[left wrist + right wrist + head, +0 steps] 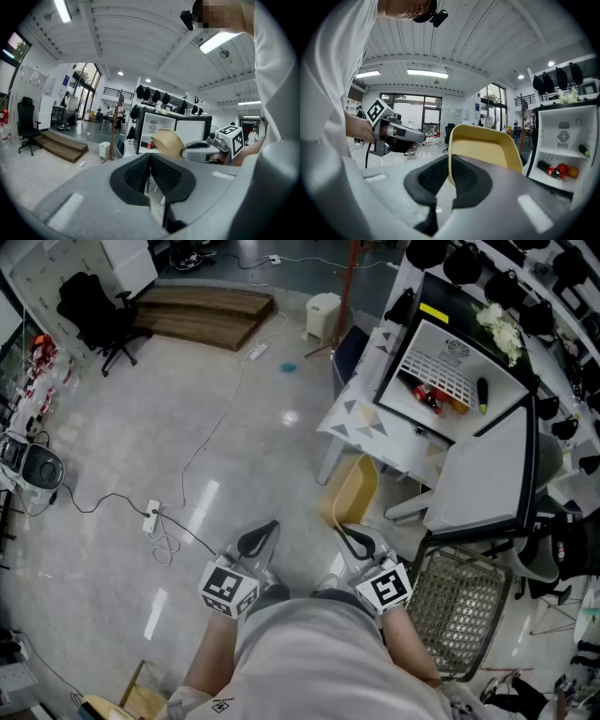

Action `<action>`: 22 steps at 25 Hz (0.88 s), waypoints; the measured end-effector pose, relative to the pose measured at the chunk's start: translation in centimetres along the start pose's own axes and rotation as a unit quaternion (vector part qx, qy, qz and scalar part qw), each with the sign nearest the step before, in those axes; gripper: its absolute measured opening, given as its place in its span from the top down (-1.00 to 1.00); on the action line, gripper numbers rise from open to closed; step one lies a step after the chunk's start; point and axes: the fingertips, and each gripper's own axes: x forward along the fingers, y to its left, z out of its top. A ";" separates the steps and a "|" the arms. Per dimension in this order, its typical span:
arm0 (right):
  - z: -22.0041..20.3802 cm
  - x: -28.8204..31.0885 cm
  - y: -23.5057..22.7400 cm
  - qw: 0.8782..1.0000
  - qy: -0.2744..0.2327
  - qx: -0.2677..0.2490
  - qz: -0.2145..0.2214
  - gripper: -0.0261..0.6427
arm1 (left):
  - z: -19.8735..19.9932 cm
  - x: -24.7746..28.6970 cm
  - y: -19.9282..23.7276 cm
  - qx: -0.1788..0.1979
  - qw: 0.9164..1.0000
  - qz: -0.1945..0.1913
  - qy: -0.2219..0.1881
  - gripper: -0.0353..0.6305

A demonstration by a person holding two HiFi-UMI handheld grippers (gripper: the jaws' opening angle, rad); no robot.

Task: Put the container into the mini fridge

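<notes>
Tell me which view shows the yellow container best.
The right gripper view: the yellow container fills the centre, open side showing, its rim pinched in the right gripper. The head view shows the container smaller, from above; the left gripper view shows only its back.

Wooden steps (202,315) are set on glossy grey floor (187,418); black office chair (94,307) left of steps; white bin (322,315) right of steps; strip lights (219,41) are mounted overhead.

The right gripper (450,174) clamps its pads on the rim of the yellow container (485,149), which extends beyond the fingers. The open mini fridge (565,145) stands right of the fingers.
</notes>
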 end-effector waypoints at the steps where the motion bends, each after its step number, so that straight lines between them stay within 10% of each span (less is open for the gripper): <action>1: 0.1 0.6 0.7 1.000 0.004 -0.003 0.000 0.87 | -0.1 -0.6 0.5 -0.002 1.000 -0.003 0.000 0.87; 22: 0.6 10.0 4.0 0.996 0.049 -0.018 -0.067 0.87 | -1.2 -7.0 13.2 0.000 1.000 -0.019 -0.021 0.87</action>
